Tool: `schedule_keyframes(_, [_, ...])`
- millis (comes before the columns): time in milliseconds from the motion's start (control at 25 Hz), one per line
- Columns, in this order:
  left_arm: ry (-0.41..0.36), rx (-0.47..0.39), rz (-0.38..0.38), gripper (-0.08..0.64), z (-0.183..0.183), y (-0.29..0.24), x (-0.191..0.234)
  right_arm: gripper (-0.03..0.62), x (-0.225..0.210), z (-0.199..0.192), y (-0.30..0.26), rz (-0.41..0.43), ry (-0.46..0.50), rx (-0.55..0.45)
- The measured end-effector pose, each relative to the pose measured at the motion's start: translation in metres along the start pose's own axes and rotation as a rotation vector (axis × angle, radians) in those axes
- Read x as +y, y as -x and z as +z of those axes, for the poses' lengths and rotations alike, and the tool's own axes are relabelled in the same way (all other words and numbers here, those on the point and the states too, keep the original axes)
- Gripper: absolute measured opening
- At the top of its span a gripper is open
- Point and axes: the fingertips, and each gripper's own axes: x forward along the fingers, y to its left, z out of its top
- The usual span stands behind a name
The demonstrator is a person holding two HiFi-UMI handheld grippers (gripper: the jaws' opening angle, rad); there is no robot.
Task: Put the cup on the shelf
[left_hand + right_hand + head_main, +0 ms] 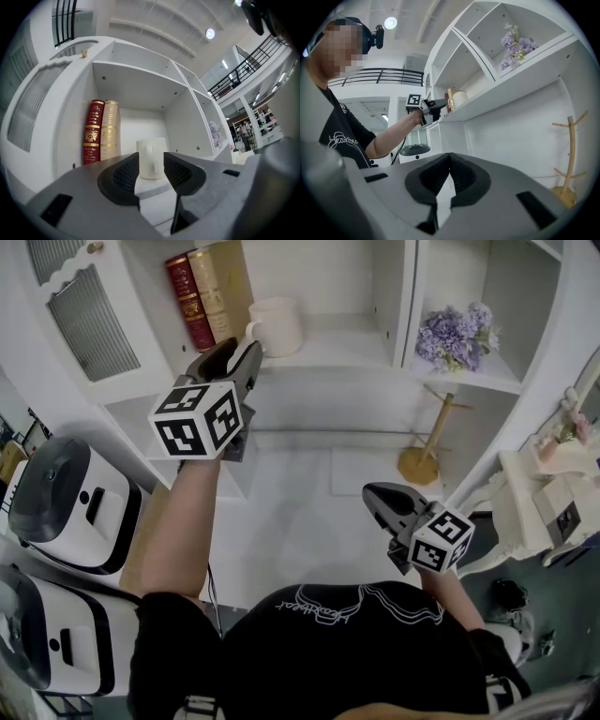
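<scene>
The white cup [277,326] stands upright on the white shelf [328,351], next to two books, with its handle turned toward me. My left gripper [234,351] is raised to that shelf, just short of the cup. Its jaws are open, and the cup [151,158] shows in the gap between them, standing free beyond the pads [124,176]. My right gripper [375,495] hangs low over the desk surface, shut, with nothing in it. From the right gripper view, the left gripper [426,108] and the cup [460,98] are visible up at the shelf.
A red book and a beige book [202,296] lean at the left of the cup's compartment. Purple flowers [457,332] fill the compartment to the right. A wooden mug tree [427,442] stands on the lower surface. White appliances [70,493] sit at the left.
</scene>
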Motion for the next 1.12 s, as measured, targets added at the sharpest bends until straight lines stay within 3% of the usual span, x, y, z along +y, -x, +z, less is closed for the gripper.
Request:
schedule_keyframes(160, [-0.008,0.005,-0.020,0.151,-0.014,0.032,-0.013,0.006,0.004,0.007,0.000,0.006,0.010,-0.008])
schedule_keyframes(280, [0.014,0.028,-0.078,0.150,-0.037,0.056,-0.036,0.006,0.008,0.013,0.000,0.010,0.013,-0.022])
schedule_keyframes(480, [0.054,0.107,-0.294,0.149,-0.084,0.089,-0.096,0.006,0.017,0.020,-0.002,0.036,0.020,-0.043])
schedule_keyframes(600, [0.101,0.124,-0.386,0.124,-0.106,0.108,-0.128,0.006,0.024,0.020,-0.004,0.050,0.023,-0.054])
schedule_keyframes(840, [0.252,0.133,-0.476,0.007,-0.139,0.135,-0.170,0.006,0.034,0.019,-0.006,0.070,0.025,-0.063])
schedule_keyframes(960, [0.288,0.137,-0.513,0.005,-0.147,0.141,-0.181,0.006,0.036,0.014,-0.008,0.077,0.017,-0.062])
schedule_keyframes(1120, [0.327,0.130,-0.504,0.004,-0.152,0.143,-0.183,0.006,0.037,0.009,-0.009,0.081,0.005,-0.059])
